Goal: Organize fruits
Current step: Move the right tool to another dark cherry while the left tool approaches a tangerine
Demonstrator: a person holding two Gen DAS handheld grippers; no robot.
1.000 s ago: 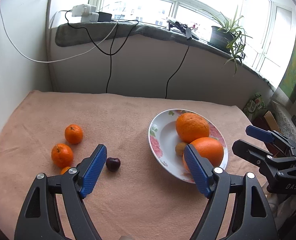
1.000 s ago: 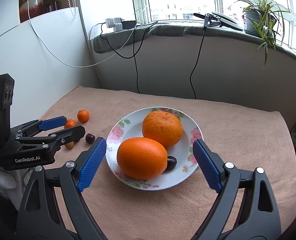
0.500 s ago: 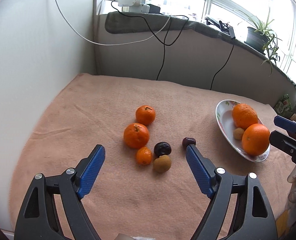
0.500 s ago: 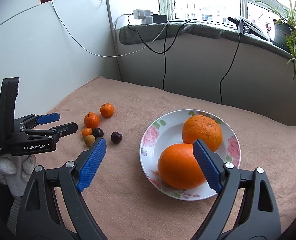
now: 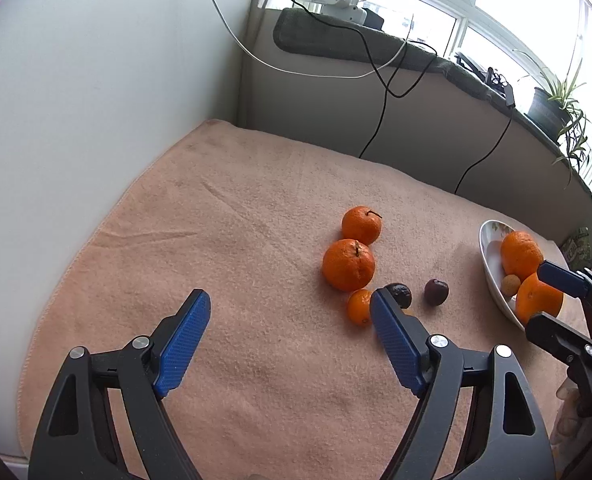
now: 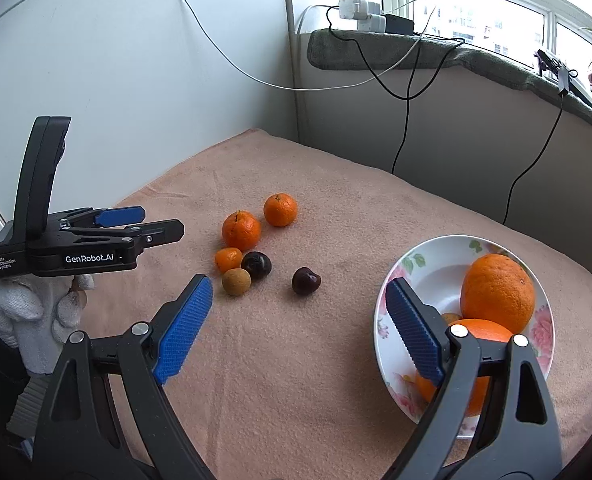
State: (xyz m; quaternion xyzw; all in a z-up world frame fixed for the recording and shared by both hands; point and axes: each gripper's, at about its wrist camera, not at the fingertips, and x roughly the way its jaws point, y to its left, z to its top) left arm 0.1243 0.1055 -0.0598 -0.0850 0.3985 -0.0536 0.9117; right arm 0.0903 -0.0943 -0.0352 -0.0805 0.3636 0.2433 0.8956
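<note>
Two large oranges (image 6: 496, 292) and small tan fruit already placed in floral plate (image 6: 428, 264). Six small fruits (image 6: 255, 248) left loose on peach cloth (image 6: 316, 360). Left gripper (image 5: 285, 344) and right gripper (image 6: 300, 328) held wide apart, nothing gripped. Task judged partly done.

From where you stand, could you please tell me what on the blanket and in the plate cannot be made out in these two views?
- Left wrist view: the small tan fruit is almost wholly hidden behind the left claw's right finger.
- Right wrist view: the nearer big orange and a small brown fruit in the plate are partly hidden by the right claw's finger.
- Left wrist view: the plate's far side is hidden by the right claw.
</note>
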